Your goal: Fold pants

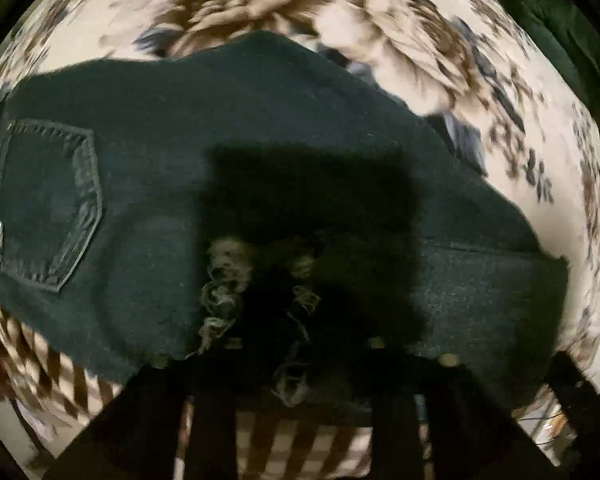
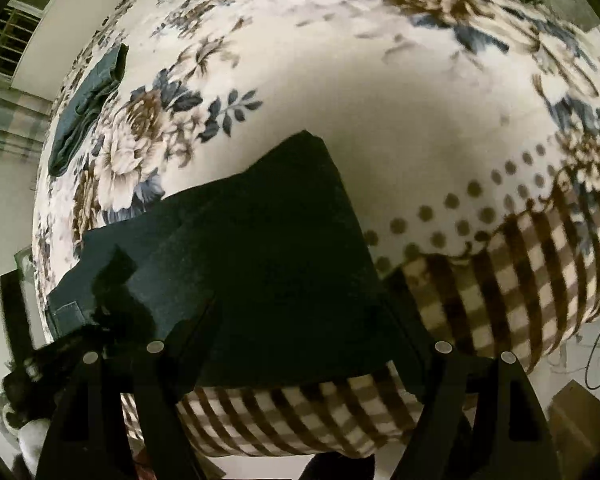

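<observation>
Dark green-black pants (image 1: 260, 184) lie folded on a floral blanket (image 1: 440, 60), back pocket (image 1: 48, 204) at the left and a frayed hem (image 1: 224, 280) near the front. My left gripper (image 1: 300, 364) hovers over the front edge with fingers (image 1: 212, 420) spread, holding nothing. In the right wrist view the folded pants (image 2: 260, 272) fill the lower middle. My right gripper (image 2: 296, 360) is open, its fingers (image 2: 168, 392) on either side of the near edge, not clamped.
The blanket (image 2: 420, 120) has a checked border (image 2: 520, 280) at the bed's front edge. Another dark garment (image 2: 88, 108) lies folded at the far left of the bed. A dark green cloth (image 1: 560, 40) sits at the upper right.
</observation>
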Demonstrator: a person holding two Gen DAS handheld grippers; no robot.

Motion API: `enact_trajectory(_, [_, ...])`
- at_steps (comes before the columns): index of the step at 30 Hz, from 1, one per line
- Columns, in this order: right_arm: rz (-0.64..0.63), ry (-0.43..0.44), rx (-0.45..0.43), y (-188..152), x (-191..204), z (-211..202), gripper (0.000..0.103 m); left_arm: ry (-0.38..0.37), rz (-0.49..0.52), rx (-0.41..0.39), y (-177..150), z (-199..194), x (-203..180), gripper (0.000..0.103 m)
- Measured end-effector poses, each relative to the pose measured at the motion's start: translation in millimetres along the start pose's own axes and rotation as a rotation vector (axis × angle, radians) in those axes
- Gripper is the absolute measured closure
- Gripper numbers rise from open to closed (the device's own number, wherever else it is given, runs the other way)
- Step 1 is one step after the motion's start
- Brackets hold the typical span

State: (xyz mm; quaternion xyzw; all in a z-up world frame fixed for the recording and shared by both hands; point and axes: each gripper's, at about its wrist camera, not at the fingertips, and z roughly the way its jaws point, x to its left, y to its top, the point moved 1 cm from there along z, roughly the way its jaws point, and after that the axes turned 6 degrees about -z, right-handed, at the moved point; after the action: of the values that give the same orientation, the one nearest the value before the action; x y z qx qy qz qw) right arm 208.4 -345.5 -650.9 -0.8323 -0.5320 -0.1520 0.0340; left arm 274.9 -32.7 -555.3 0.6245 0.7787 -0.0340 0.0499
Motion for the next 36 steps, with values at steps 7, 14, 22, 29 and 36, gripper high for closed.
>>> enact_trajectory(7, [-0.023,0.025,0.005,-2.7,3.9,-1.1,0.023,-0.084,0.012,-0.192,-15.2,-68.1,9.8,0.102])
enact_trajectory(14, [-0.072,0.003,0.043,0.3,10.2,12.4,0.023,-0.012,-0.072,-0.174,-7.2,-38.3,39.1,0.103])
enact_trajectory(22, [-0.135,-0.057,0.116,4.3,13.3,35.7,0.022,-0.045,-0.235,-0.161,-5.1,-44.1,93.9,0.101])
enact_trajectory(29, [-0.16,-0.066,0.07,2.0,35.7,7.5,0.022,-0.168,-0.403,-0.319,-28.7,-86.8,158.8,0.0])
enact_trajectory(36, [-0.152,-0.11,0.052,4.6,48.4,-3.0,0.022,-0.299,-0.834,-0.383,-46.0,-61.3,265.4,0.001])
